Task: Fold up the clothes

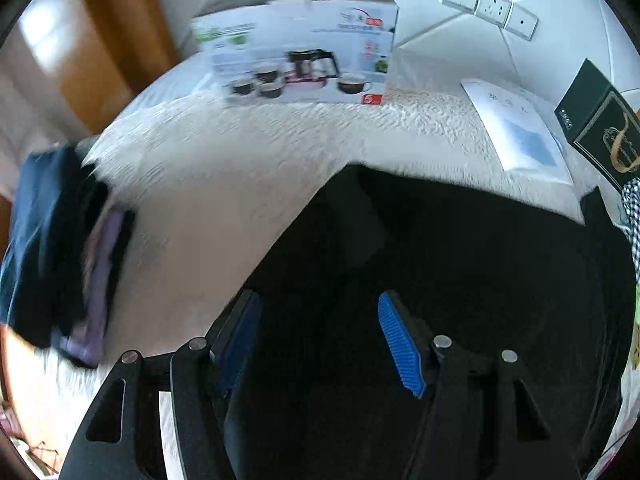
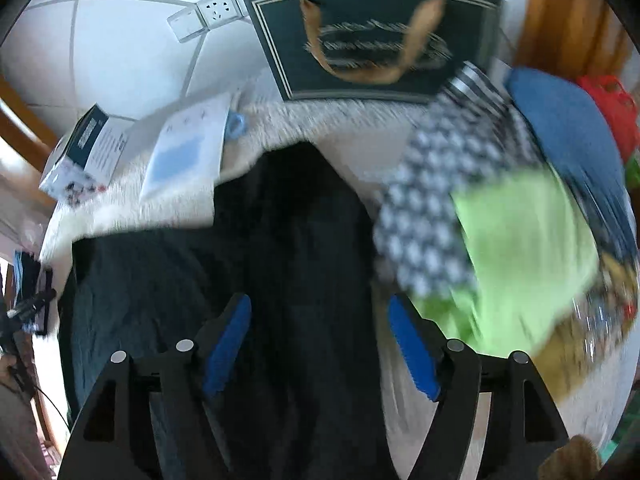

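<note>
A black garment [image 1: 460,264] lies spread on the white fluffy cover [image 1: 256,168]. My left gripper [image 1: 316,340] hangs above its left part, jaws open, nothing between the blue pads [image 1: 400,344]. In the right wrist view the same dark garment [image 2: 280,240] lies below my right gripper [image 2: 320,344], whose jaws also stand open and empty over the cloth. A pile of unfolded clothes sits to the right: a black-and-white checked piece [image 2: 432,200], a light green one [image 2: 528,248] and a blue one [image 2: 568,132].
A stack of folded dark and lilac clothes [image 1: 68,264] lies at the left. At the back stand a tea-set box [image 1: 304,52], a white leaflet [image 1: 520,128] and a dark green gift bag [image 2: 372,36] against the padded white wall with sockets [image 1: 492,4].
</note>
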Demonstrator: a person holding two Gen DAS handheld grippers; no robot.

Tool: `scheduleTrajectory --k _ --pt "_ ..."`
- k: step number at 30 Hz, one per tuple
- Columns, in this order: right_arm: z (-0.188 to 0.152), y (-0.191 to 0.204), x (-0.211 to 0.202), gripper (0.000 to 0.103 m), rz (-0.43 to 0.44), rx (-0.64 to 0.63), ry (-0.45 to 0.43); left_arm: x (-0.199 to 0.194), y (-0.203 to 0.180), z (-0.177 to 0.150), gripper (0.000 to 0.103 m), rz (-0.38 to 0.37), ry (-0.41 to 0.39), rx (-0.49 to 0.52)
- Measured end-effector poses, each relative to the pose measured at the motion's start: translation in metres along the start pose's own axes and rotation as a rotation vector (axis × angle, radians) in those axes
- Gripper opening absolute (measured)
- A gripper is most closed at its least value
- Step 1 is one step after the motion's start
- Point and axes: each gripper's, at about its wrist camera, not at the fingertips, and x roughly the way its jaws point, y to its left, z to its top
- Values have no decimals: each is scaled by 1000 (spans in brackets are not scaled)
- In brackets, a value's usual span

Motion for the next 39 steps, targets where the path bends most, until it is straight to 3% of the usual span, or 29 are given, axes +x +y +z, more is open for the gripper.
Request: scheduleTrajectory --k 9,19,20,24,25,26,27,29,30,31,35,39 --pt "86 25 74 75 -58 -52 81 64 -8 44 63 -4 91 -5" --pt "117 36 117 85 -103 -58 116 102 -20 49 64 20 173 35" --pt "119 37 122 87 -113 -61 119 104 -22 49 68 32 166 42" --pt "127 38 140 89 -144 -60 129 106 -25 47 70 55 152 91" --pt "128 37 144 91 -143 -56 132 104 -27 45 69 50 149 102" --pt "129 37 149 91 -144 -54 139 103 -26 44 59 30 147 110" --pt "127 37 154 87 -141 -62 158 103 -26 43 48 13 148 115" --pt "122 44 158 60 -153 -110 157 102 -25 43 3 11 164 119" --pt "122 46 153 16 -153 -123 147 101 -26 43 3 60 164 144" --pt "121 49 147 4 -152 -134 137 99 -25 43 3 59 159 151" --pt "114 49 107 4 -88 -135 65 71 -15 42 3 100 83 200" --pt "79 43 27 4 6 -141 -72 29 -9 33 3 119 -36 300"
